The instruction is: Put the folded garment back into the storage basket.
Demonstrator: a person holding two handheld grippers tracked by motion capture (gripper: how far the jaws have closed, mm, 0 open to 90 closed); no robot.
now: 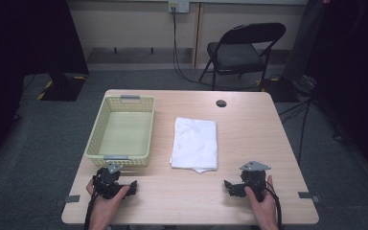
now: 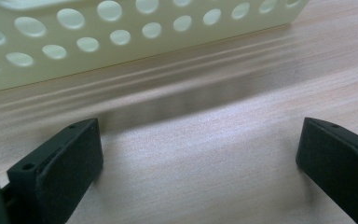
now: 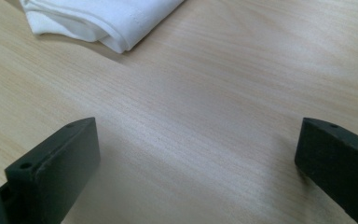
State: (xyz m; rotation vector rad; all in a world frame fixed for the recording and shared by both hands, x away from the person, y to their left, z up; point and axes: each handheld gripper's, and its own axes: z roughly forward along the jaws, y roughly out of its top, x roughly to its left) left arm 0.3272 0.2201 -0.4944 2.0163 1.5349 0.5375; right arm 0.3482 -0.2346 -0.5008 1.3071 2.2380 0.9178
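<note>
Pre-grasp, nothing picked yet. Left gripper (image 1: pixel 133 186) and right gripper (image 1: pixel 227 186) both rest low on the table (image 1: pixel 182 191), jaws released, nothing between them. Folded white towel (image 3: pixel 107 21) lies ahead of the right jaws, apart; basket (image 2: pixel 121 32) just ahead of the left. Next, I'd say: right gripper advances to the towel's near edge.

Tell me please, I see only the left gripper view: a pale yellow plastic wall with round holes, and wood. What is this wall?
Observer: It is the near wall of a pale yellow perforated plastic basket; inside it is empty.
Operator: Is some cloth near?
Observer: Yes, a folded white cloth lies flat on the light wooden table, to the right of the basket, apart from it.
Operator: And the right gripper?
Observer: The right gripper rests near the front edge, jaws wide open, holding nothing.
</note>
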